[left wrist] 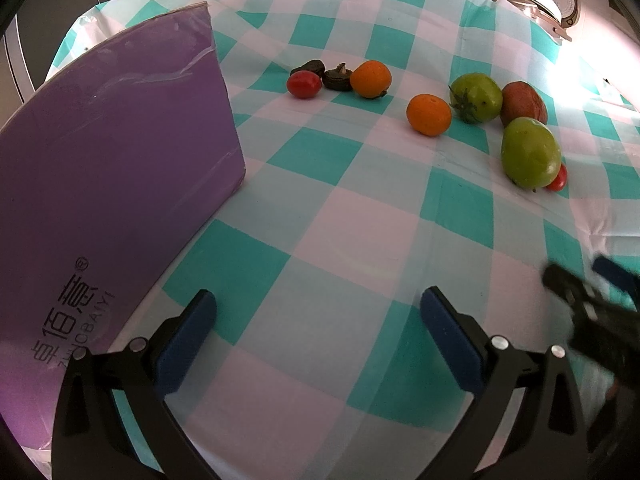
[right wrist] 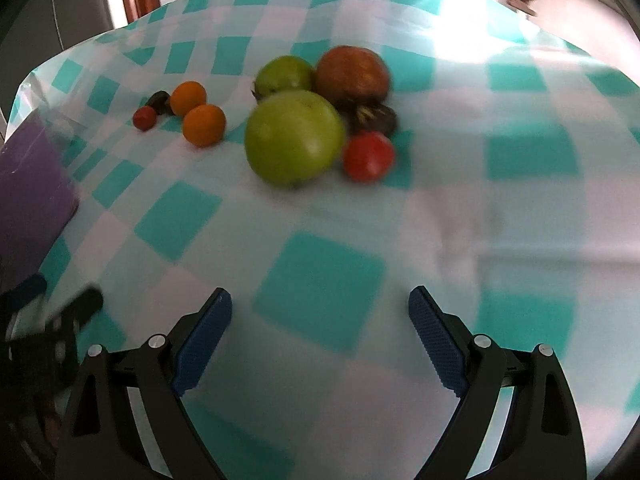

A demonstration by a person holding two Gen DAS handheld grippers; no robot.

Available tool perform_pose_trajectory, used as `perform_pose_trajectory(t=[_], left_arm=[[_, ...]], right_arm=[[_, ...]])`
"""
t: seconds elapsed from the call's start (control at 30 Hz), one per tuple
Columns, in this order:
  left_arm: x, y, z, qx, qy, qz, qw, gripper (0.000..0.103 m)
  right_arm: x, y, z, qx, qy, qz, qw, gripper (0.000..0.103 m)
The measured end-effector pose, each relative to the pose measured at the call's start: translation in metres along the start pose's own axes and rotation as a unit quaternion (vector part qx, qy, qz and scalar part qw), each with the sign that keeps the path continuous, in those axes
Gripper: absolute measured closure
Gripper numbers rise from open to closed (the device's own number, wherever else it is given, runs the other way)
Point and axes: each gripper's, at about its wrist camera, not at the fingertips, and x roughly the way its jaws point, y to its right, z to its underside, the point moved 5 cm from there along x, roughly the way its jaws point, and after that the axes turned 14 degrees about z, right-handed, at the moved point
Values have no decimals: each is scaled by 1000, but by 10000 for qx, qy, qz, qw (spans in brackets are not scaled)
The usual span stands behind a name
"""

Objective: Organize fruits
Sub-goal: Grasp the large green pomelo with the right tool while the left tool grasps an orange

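From the left wrist, nothing looks sorted yet: every fruit lies loose on the checked cloth (left wrist: 340, 216), well apart from the purple box (left wrist: 120, 168) at the left. The box is smooth matte card with printed lettering; whether anything is inside it cannot be seen. A glossy cherry tomato (left wrist: 304, 84), two wrinkled dark pieces and a dimpled orange (left wrist: 371, 79) form a far cluster; a second orange (left wrist: 428, 114), two waxy green fruits and a dull red-brown one sit to the right. The left gripper (left wrist: 318, 334) hovers empty, jaws spread, blue pads ribbed.

From the right wrist, blurred, the big green fruit (right wrist: 295, 137) is nearest, round and smooth, touching a red tomato (right wrist: 368, 156). The right gripper (right wrist: 320, 338) is empty too, jaws wide apart. By my judgement all the sorting remains.
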Motion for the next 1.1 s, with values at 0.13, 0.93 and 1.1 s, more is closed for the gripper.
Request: perform_pose_trajectory(t=[0.13, 0.93, 1.1], left_arm=[[0, 0, 0, 0, -1, 0, 10000, 1], [80, 32, -99, 678, -285, 623, 9953, 1], [110, 55, -134, 834, -298, 813, 9927, 5]], right_arm=[[22, -12, -34, 56, 6, -18, 10000, 17], [27, 10, -48, 315, 132, 113, 9994, 42], [11, 31, -18, 286, 149, 123, 9994, 42]])
